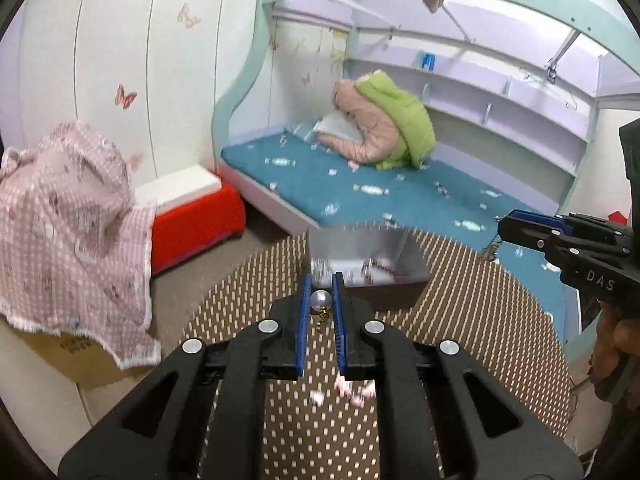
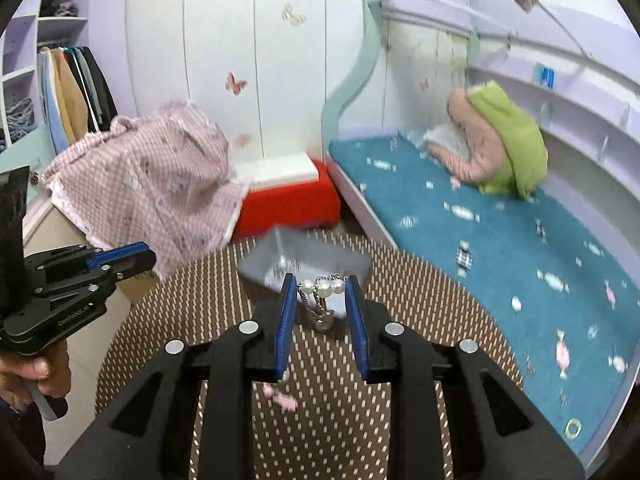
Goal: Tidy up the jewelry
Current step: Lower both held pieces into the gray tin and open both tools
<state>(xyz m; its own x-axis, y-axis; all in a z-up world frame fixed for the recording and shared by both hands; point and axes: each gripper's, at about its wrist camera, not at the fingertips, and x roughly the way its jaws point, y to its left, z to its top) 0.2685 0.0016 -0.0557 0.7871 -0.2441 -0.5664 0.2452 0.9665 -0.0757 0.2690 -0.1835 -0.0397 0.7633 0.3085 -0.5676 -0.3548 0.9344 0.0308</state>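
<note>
My left gripper (image 1: 322, 284) is shut on a single grey pearl earring (image 1: 321, 301), whose small gold chain hangs down between the blue pads. My right gripper (image 2: 320, 282) is shut on a piece with three white pearls (image 2: 324, 287), and its silvery chains dangle below. Both are held above a round table with a brown dotted cloth (image 2: 192, 312). An open grey jewelry box (image 1: 360, 256) (image 2: 304, 260) sits on the table just beyond both sets of fingertips, blurred. Each view shows the other gripper at its edge: the right gripper (image 1: 504, 228) and the left gripper (image 2: 148, 258).
Small pink items (image 1: 352, 390) (image 2: 284, 398) lie on the cloth under the grippers. A bed with a blue sheet (image 2: 480, 240) and jackets (image 2: 500, 148) stands on the right. A pink checked cloth (image 1: 68, 220) drapes a cardboard box on the left, next to a red stool (image 1: 196, 220).
</note>
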